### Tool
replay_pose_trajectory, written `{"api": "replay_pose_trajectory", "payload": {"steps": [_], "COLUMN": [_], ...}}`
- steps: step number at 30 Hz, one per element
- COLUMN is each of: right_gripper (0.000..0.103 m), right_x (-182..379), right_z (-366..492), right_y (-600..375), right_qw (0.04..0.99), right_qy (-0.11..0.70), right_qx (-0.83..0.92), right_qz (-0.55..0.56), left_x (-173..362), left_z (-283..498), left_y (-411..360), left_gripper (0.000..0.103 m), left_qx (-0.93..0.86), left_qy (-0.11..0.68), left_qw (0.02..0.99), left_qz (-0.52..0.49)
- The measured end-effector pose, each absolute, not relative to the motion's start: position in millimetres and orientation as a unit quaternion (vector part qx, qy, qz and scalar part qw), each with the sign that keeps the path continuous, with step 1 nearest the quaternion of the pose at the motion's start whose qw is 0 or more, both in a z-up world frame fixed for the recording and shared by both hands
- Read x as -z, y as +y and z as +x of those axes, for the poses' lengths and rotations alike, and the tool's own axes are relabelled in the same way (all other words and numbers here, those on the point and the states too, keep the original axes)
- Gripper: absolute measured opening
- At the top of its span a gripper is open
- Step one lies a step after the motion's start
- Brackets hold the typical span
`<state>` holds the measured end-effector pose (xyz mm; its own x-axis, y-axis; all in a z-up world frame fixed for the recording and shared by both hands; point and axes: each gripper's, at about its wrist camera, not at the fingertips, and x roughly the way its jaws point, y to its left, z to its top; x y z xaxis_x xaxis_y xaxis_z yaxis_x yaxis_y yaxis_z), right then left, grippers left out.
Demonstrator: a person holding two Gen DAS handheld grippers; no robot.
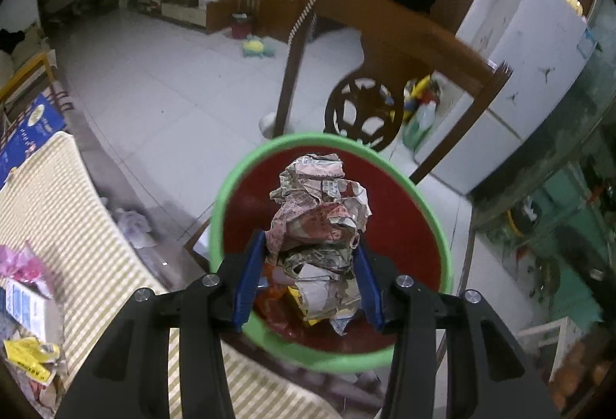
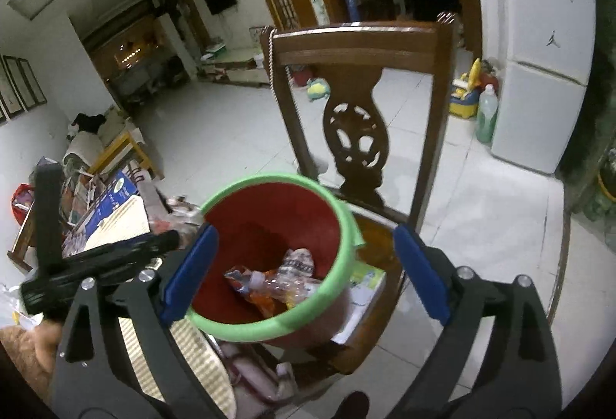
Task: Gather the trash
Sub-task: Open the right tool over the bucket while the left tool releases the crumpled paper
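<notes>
The left gripper [image 1: 312, 265] is clenched on a ball of crumpled paper [image 1: 319, 211], carried right over the mouth of the bin [image 1: 227, 195] so a release should drop it straight inside. The right gripper [image 2: 304, 265] stands spread wide with nothing between its blue pads [image 2: 188, 272], the bin's green rim showing in the gap. In the red bottom lie wrappers [image 2: 269, 284] already collected. The bin sits on a wooden chair [image 2: 358, 41], pulled up just beside the striped table [image 1: 57, 195], where more scraps [image 1: 30, 353] wait at the near left. Farther off stretches pale tiled floor [image 1: 173, 72].
</notes>
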<state>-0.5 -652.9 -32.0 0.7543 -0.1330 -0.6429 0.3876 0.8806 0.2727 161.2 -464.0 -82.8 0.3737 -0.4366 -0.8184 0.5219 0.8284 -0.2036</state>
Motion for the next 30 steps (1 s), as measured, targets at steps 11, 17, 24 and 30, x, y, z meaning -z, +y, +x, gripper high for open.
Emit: {"api": "replay_pose_trajectory", "payload": {"steps": [11, 17, 24, 30], "right_gripper": [0.091, 0.091, 0.091, 0.091], "right_x": [69.3, 74.6, 72.4, 69.1], "right_z": [-24.4, -27.8, -29.0, -38.2], "right_y": [-681.6, -690.7, -687.3, -686.9], "right_qw": [0.894, 0.888, 0.889, 0.888], "right_qy": [0.329, 0.329, 0.328, 0.325], "right_qx": [0.179, 0.189, 0.192, 0.204], "right_qz": [0.248, 0.262, 0.256, 0.254], "left_x": [113.1, 116.2, 111.1, 109.6], "left_z": [185.8, 186.3, 183.2, 181.2], "left_y": [-503.3, -513.6, -516.6, -516.6], "left_gripper": [0.043, 0.043, 0.043, 0.062], "left_qx": [0.275, 0.281, 0.29, 0.29], "left_qy": [0.507, 0.508, 0.498, 0.497], "left_qw": [0.81, 0.806, 0.809, 0.809], "left_qz": [0.103, 0.115, 0.115, 0.114]}}
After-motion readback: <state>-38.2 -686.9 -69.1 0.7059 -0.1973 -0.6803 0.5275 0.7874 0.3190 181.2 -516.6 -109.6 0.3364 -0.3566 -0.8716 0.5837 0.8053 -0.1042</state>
